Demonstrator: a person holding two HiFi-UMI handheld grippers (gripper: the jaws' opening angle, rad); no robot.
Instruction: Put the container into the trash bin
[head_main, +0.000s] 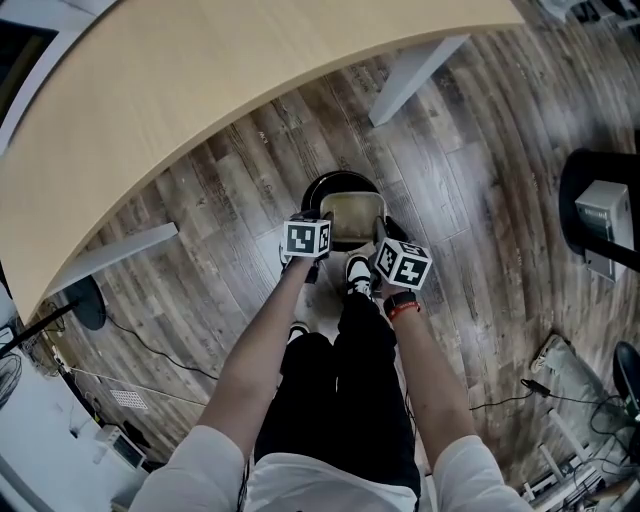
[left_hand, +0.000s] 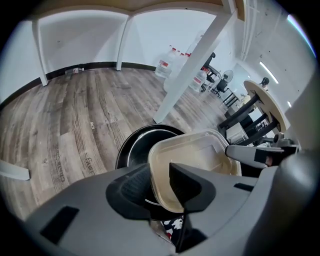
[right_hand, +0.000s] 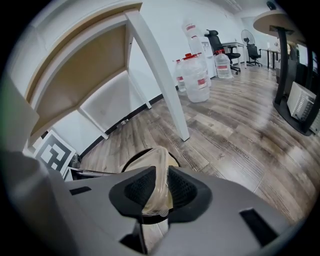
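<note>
Head view: the container (head_main: 352, 218), a pale, shallow box with rounded corners, hangs right over the trash bin (head_main: 330, 181). It covers the side of the round black mouth nearer the person, while the far arc of the rim shows clear beyond it. The bin stands on the wood floor (head_main: 480, 200), just out from the edge of the curved table (head_main: 200, 80).

The container's long side runs across, from one gripper to the other. The left gripper (head_main: 318, 228) has its left end and the right gripper (head_main: 380, 240) its right end, so neither hand is nearer than the other.

In the left gripper view the container (left_hand: 192, 160) tilts, its open face turned toward the camera. The left gripper (left_hand: 161, 180) has its jaws set wide, one outside the wall and one inside, clamped on that end. The bin (left_hand: 137, 145) lies below and just beyond.

In the right gripper view the right gripper (right_hand: 156, 192) has its jaws close together, pinching the thin edge of the container (right_hand: 157, 165), with the bin's rim (right_hand: 127, 161) showing on either side.

The way to go looks to be straight down. The container seems about as long as the mouth is wide, so it will probably need to go in tipped, one end first.
</note>
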